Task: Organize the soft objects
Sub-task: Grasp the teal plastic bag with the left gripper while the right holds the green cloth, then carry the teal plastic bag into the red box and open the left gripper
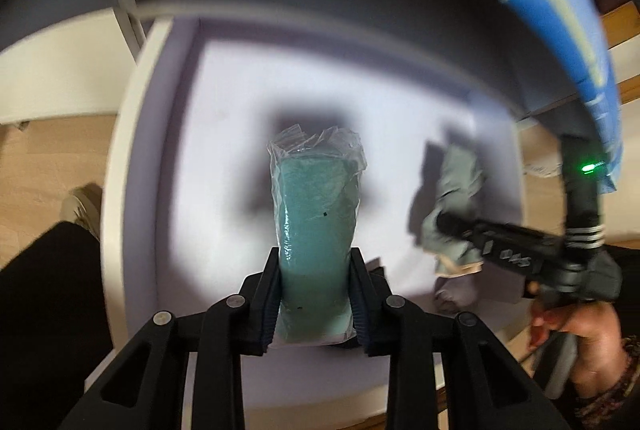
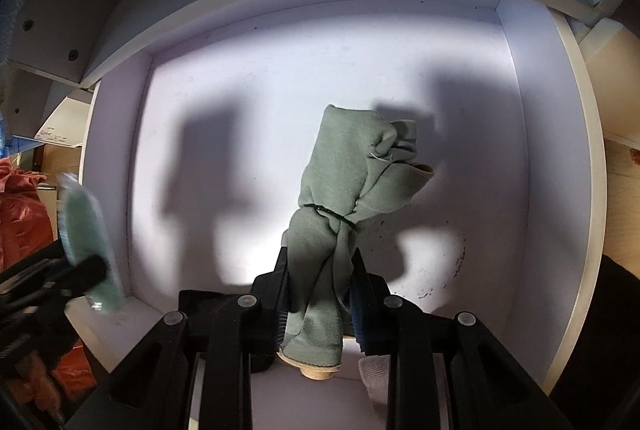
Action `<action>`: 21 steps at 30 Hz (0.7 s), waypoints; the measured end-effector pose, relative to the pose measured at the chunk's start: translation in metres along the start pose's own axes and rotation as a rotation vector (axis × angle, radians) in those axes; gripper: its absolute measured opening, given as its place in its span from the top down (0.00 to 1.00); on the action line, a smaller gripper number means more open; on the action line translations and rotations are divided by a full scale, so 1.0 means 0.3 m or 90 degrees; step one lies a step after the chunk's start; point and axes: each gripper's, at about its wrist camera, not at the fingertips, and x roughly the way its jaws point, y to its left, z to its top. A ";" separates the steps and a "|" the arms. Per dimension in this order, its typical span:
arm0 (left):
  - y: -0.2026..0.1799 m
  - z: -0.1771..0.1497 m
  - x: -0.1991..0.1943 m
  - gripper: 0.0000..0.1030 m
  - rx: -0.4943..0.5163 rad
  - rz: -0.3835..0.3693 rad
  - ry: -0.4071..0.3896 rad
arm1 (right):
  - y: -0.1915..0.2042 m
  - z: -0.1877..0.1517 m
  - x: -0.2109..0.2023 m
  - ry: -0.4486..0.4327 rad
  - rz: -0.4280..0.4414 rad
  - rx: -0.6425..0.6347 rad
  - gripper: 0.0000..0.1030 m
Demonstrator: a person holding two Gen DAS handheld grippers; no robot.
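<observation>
Left hand-held gripper [image 1: 316, 294] clamps bagged teal cloth [image 1: 316, 222]; right hand-held gripper [image 2: 320, 294] clamps tied green bundle [image 2: 348, 182] — keep both grips firm and lift clear of the white drawer [image 2: 576, 158], rim at 3 o'clock.

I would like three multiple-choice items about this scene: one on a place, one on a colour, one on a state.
1. Where does the grey-green tied cloth hang?
A. over the white drawer
B. on the wooden floor
C. on a chair

2. What colour is the cloth in the clear plastic bag?
A. red
B. teal
C. yellow

3. How is the left hand-held gripper?
A. open, holding nothing
B. shut on the bag
C. out of view

Key: 1 A, the drawer bottom lies behind the cloth; 2 B, teal shows through the plastic; 3 B, both pads press the bag's sides.
</observation>
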 end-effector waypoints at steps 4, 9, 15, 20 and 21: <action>-0.032 0.013 -0.119 0.71 0.018 -0.008 -0.054 | 0.007 -0.002 0.000 -0.002 0.006 0.005 0.75; -0.058 0.034 -0.285 0.71 0.050 -0.020 -0.112 | 0.007 0.013 0.009 -0.002 0.008 0.010 0.75; -0.125 0.127 -0.557 0.71 0.123 -0.022 -0.191 | 0.010 0.013 0.022 0.002 0.015 0.018 0.75; -0.177 0.283 -0.743 0.71 0.149 -0.020 -0.256 | 0.004 0.007 0.019 0.004 0.022 0.020 0.75; -0.187 0.322 -0.772 0.71 0.157 -0.013 -0.265 | 0.001 0.006 0.019 0.005 0.024 0.022 0.75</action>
